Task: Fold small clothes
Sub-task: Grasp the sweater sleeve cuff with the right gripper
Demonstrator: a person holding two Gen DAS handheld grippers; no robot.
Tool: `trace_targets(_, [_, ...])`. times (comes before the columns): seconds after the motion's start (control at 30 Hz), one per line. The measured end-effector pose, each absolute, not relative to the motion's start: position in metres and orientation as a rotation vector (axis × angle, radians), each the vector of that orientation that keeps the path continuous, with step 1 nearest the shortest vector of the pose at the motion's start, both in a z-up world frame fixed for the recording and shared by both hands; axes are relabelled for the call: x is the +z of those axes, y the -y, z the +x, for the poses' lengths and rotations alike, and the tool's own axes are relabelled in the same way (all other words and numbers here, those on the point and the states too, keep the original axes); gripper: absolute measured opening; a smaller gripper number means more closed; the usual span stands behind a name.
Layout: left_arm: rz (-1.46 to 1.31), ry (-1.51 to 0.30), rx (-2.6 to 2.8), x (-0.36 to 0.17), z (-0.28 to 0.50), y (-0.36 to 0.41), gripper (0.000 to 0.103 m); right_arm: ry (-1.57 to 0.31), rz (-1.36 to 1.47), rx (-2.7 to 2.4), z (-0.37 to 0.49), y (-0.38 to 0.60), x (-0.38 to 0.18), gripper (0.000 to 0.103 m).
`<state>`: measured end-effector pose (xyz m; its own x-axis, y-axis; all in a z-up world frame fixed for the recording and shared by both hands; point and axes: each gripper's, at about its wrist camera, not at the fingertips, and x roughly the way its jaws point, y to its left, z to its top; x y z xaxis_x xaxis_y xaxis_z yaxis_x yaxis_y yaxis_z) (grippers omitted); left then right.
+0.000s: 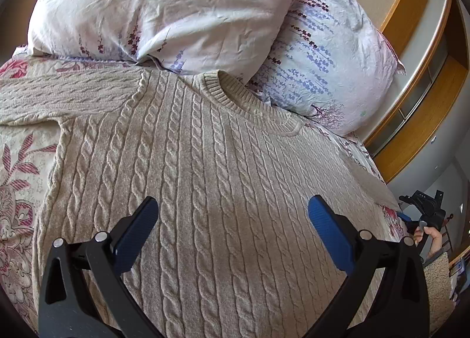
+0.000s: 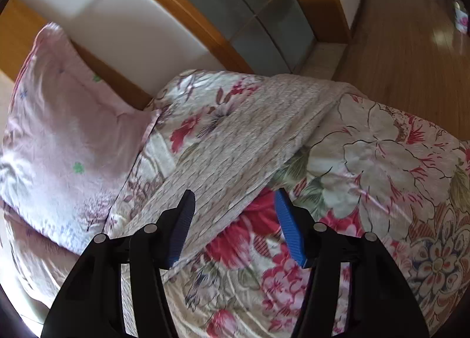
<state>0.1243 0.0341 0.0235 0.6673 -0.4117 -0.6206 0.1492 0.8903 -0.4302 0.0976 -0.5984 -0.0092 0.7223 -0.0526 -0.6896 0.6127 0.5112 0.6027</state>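
A beige cable-knit sweater (image 1: 205, 161) lies spread face-up on the floral bedspread (image 1: 17, 191) of a bed, its ribbed collar (image 1: 235, 97) pointing toward the two pillows (image 1: 164, 9) at the head end, so its long axis, traced by the cable ribs, runs from head to foot of the bed. One sleeve (image 1: 58, 97) stretches out sideways across the bedspread just below the near pillow, at a right angle to the body. The left gripper (image 1: 233, 220) hangs over the middle of the sweater's chest, released, its blue-padded fingers (image 1: 329, 229) spread wide and grasping nothing; whether they touch the knit cannot be told. The right gripper (image 2: 235, 220), likewise spread and empty, faces the other sleeve (image 2: 249, 138), which lies on the bedspread (image 2: 382, 161) and runs diagonally away toward the far side edge of the bed, near the wooden headboard (image 2: 182, 12) and floor (image 2: 411, 44); that view is motion-blurred. The flat, arms-out layout appears to be the starting pose for folding: with the garment spread out, each sleeve can be brought inward over the body. The right gripper's position straddling the near edge of the sleeve suggests that sleeve is the first part to be picked up, while the left waits above the torso, perhaps to steady it
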Motion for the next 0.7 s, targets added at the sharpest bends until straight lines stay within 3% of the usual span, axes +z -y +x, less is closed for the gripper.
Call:
trace_targets(0.17, [-0.451,-0.822,-0.337,0.01,0.133,-0.046,0.101,-0.639,1.042,-0.455,0.105,0.618,-0.024,0.038])
trace_targets(0.3, [-0.454,-0.814,-0.344,0.009,0.133,-0.046,0.101,-0.642,1.044,-0.456,0.111,0.622,-0.031,0.011])
trace_targets(0.5, [-0.481,-0.806,-0.357,0.008,0.135,-0.05,0.101,-0.493,0.928,-0.322,0.114,0.59,0.015,0.009])
trace_targets(0.7, [-0.486,-0.805,-0.359,0.008,0.135,-0.051,0.101,-0.404,0.82,0.116,0.142,0.484,0.08,0.008])
